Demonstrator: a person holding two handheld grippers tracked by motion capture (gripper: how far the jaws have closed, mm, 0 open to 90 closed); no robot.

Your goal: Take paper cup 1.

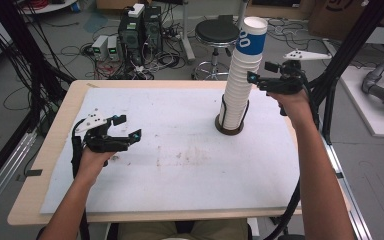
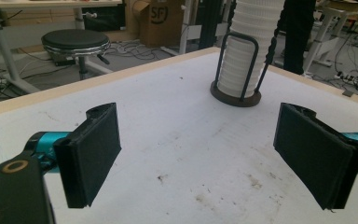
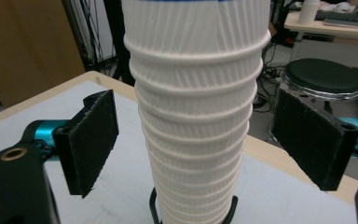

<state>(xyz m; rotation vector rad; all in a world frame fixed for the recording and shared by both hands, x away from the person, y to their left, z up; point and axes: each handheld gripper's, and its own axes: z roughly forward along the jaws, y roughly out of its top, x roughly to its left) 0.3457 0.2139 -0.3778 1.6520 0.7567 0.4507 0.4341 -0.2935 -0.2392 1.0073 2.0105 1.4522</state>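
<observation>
A tall stack of white ribbed paper cups [image 1: 240, 80], its top cup banded blue, stands in a dark wire holder [image 1: 229, 126] at the back right of the white mat. The same cup stack [image 3: 196, 107] rises between the wide-apart jaws of my right gripper [image 3: 205, 140], which is open and not touching it. That right gripper [image 1: 261, 74] hovers beside the upper part of the stack. My left gripper [image 1: 129, 127] is open over the mat's left side, holding nothing. The cup stack [image 2: 249, 51] and its holder [image 2: 236, 95] sit far ahead in the left gripper view.
The white mat [image 1: 180, 150] covers a wooden table [image 1: 60, 125]. A black stool [image 1: 216, 34], computers [image 1: 140, 30] and cables lie on the floor beyond the far edge. A black frame post [image 1: 340, 55] stands at the right.
</observation>
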